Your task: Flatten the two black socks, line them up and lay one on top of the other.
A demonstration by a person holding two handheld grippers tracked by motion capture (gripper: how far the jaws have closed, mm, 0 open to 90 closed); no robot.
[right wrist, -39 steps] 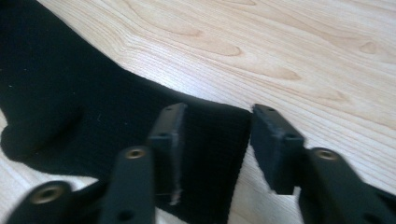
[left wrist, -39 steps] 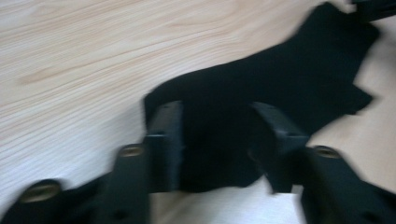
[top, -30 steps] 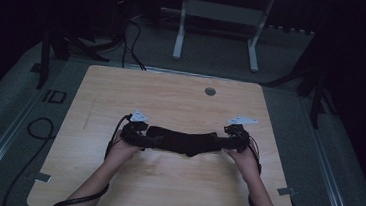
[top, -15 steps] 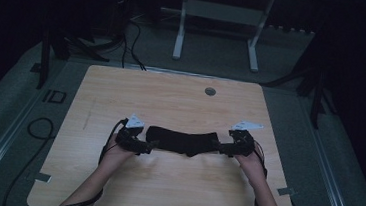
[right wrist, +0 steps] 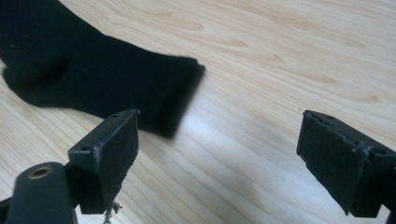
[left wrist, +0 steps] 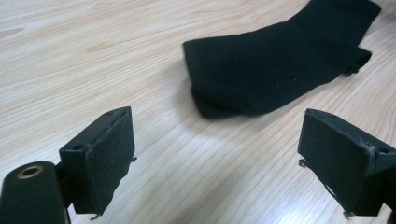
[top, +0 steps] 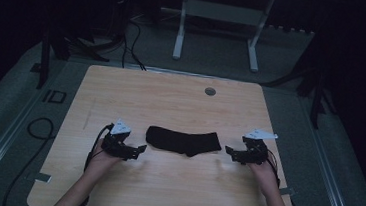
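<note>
A black sock (top: pixel 183 141) lies flat on the wooden worktop (top: pixel 171 102), stretched left to right, a little nearer than the middle. The left claw (top: pixel 136 150) sits just off its left end, jaws spread wide with bare wood between them and the sock's end lying just beyond. On the right, the right claw (top: pixel 231 153) is just off the sock's other end, its jaws having just been opening, now wide apart and gripping nothing. Both hands rest low on the worktop.
</note>
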